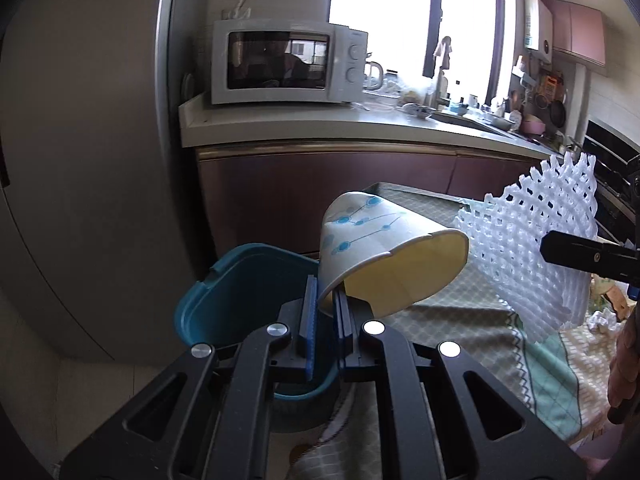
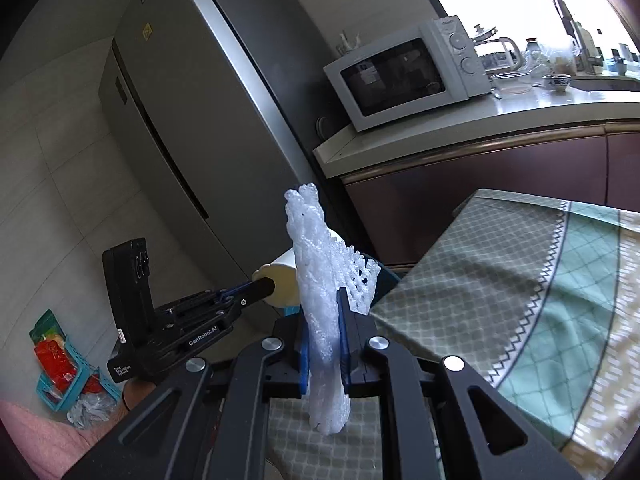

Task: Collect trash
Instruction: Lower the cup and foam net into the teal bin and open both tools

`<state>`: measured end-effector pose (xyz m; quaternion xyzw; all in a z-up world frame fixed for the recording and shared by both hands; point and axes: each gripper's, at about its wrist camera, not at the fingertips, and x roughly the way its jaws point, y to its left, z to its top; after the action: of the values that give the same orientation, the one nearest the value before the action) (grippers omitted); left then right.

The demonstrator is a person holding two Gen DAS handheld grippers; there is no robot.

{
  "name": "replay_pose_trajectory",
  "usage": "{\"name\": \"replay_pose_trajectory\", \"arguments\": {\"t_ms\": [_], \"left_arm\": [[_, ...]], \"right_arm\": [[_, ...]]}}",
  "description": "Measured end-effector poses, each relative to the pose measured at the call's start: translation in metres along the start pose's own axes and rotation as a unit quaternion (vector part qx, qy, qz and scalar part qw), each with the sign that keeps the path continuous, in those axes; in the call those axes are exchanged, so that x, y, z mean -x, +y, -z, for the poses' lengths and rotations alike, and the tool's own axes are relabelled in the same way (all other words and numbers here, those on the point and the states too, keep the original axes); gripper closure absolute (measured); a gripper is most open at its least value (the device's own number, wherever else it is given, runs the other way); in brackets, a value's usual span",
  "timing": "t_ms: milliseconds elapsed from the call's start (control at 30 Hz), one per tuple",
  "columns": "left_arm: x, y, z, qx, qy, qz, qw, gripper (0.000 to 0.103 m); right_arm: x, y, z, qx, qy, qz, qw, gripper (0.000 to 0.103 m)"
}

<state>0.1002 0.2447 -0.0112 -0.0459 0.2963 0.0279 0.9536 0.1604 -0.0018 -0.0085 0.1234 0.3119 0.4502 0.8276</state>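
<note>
Kitchen scene beside a cloth-covered table, seen from both wrist cameras. Left gripper is clamped on the rim of a paper cup: one blue pad presses the outer wall, the other sits inside the mouth, so the cup's edge lies directly between the jaws. Cup is white with a blue dotted pattern, tipped on its side, mouth turned toward the lower right and base pointing up and away. Directly below and behind the left fingers stands a teal bin, its opening facing upward, just beside the table's edge. Right gripper is clamped on a white foam net, which stands upright between the blue pads, rising above them and hanging a little below. In the left view the same net spreads as a flat lattice at the right, well apart from the cup. In the right view the left gripper reaches in from the left, cup partly hidden behind the net. Microwave rests on the counter behind.
</note>
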Motion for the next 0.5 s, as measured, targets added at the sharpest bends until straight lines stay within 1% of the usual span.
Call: {"name": "replay_pose_trajectory", "arguments": {"t_ms": [133,200,433,500], "left_arm": [[-0.02,0.029,0.007,0.014,0.022,-0.03,0.9992,0.095],[-0.029,0.039,0.011,0.018,0.034,-0.038,0.9985,0.095],[-0.067,0.054,0.021,0.035,0.07,-0.052,0.9956,0.095],[-0.077,0.057,0.023,0.04,0.078,-0.056,0.9945,0.095]], "right_arm": [[-0.038,0.002,-0.008,-0.006,0.024,-0.014,1.0,0.092],[-0.055,0.002,-0.012,-0.005,0.033,-0.01,0.999,0.092],[-0.114,-0.009,-0.017,-0.03,0.072,-0.001,0.997,0.092],[-0.127,-0.011,-0.015,-0.033,0.083,0.008,0.996,0.092]]}}
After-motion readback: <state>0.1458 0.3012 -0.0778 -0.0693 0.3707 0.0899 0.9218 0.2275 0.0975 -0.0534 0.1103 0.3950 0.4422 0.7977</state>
